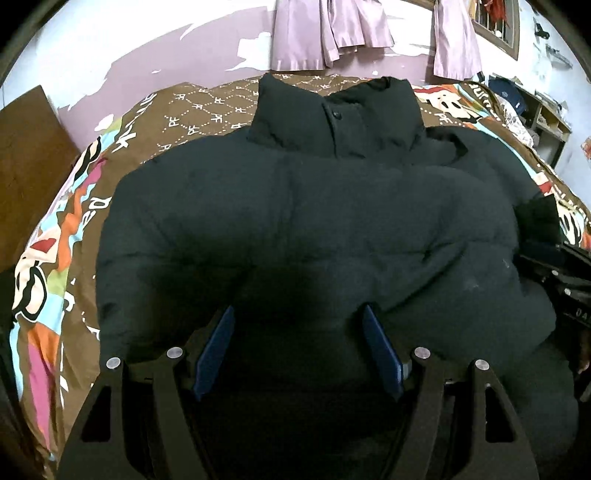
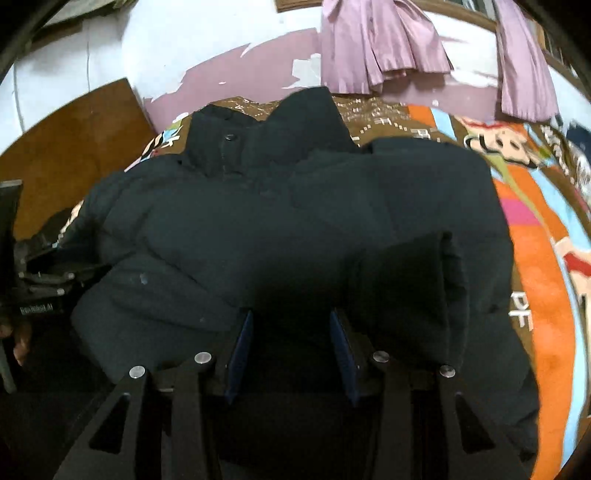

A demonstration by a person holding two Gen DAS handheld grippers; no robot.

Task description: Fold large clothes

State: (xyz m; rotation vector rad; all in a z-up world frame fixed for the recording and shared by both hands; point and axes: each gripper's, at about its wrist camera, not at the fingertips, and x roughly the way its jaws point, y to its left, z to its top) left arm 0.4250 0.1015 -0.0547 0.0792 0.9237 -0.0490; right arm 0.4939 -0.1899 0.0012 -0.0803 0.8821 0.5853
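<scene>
A big black puffer jacket point(image 1: 314, 229) lies spread across the bed, filling the middle of both views, its tall collar point(image 1: 332, 118) standing toward the top of the frame with a single snap button showing on the placket. Under it, a brown bedspread point(image 1: 207, 110) with cartoon prints and bright orange, blue and pink patches runs out to the left and right edges. Down at the bottom centre of the left wrist view, the left gripper point(image 1: 299, 332) hovers low over the jacket's lower part, blue pads point(image 1: 216, 350) spread well apart, nothing pinched between them — released. Over in the right wrist view, the right gripper point(image 2: 291, 332) sits at bottom centre too, its jaws parted with a narrower gap and only dark jacket fabric showing beyond the gap; whether the pads touch the cloth, I cannot tell. Just to the right of that gripper, a sleeve point(image 2: 406, 288) lies folded in over the jacket's body, its cuff end rolled toward the camera. At the left edge of the right view, the other gripper's black frame peeks in beside the jacket. Up top, lilac curtains point(image 1: 332, 33) hang against a peeling purple-and-white wall point(image 1: 147, 59).
</scene>
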